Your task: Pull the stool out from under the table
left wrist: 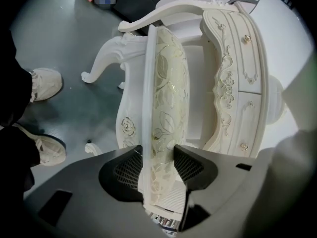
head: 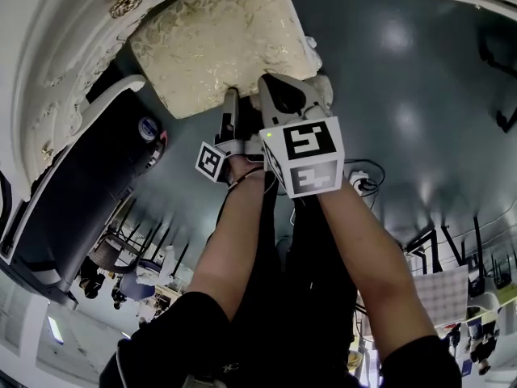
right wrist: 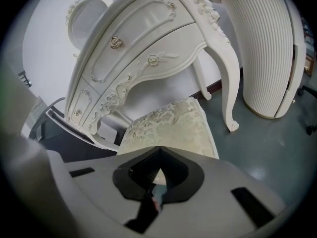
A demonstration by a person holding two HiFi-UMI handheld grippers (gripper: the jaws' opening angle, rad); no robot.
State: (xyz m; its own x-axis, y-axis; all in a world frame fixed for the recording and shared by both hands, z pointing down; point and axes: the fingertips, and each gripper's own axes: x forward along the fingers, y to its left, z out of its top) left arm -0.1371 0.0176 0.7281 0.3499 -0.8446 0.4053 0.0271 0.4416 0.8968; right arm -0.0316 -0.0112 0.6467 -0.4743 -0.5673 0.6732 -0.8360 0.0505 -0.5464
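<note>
The stool [head: 218,39] has a cream, leaf-patterned cushion and a white carved frame; it stands on the grey floor in front of the white dressing table [head: 48,55]. My left gripper [left wrist: 158,165] is shut on the stool's seat edge [left wrist: 168,83], with a dark pad on each side of the cushion and frame. The table's drawer front [left wrist: 237,73] lies just beyond the seat. My right gripper [right wrist: 158,155] is shut, its tips meeting with nothing between them, right at the near edge of the cushion [right wrist: 171,128]. In the head view both grippers [head: 230,128] [head: 279,95] sit side by side at the stool's near edge.
A curved table leg [right wrist: 225,78] stands right of the stool, and a ribbed white cabinet [right wrist: 262,48] further right. The person's two white shoes [left wrist: 47,83] [left wrist: 49,150] are on the floor left of the stool. A black seat [head: 89,184] stands at the left.
</note>
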